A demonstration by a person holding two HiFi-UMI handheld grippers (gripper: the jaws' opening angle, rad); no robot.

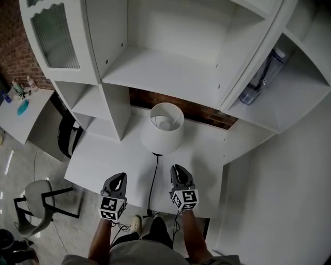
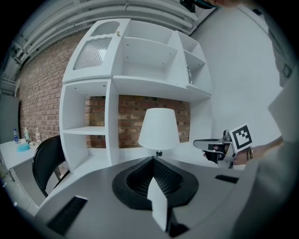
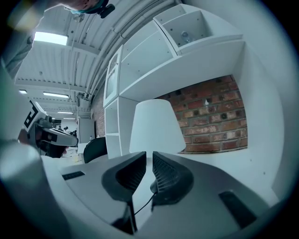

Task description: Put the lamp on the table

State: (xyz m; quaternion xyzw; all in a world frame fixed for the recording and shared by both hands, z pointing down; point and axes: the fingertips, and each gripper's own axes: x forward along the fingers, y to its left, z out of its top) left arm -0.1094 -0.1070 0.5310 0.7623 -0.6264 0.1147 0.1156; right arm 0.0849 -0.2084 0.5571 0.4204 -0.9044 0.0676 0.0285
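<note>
White desk (image 1: 103, 160) already had the table lamp (image 1: 162, 132) standing upright near the back, left gripper (image 1: 121, 177) and right gripper (image 1: 176, 169) hung in front, fingers pinched together on nothing, so my worry was snagging the cord (image 1: 153, 178) between them and tipping it.

Industrial-style workroom, bare brick wall (image 2: 131, 121), white shelving unit (image 1: 170, 72), exposed ceiling pipes (image 2: 93, 14), strip lights (image 3: 49, 38)
</note>
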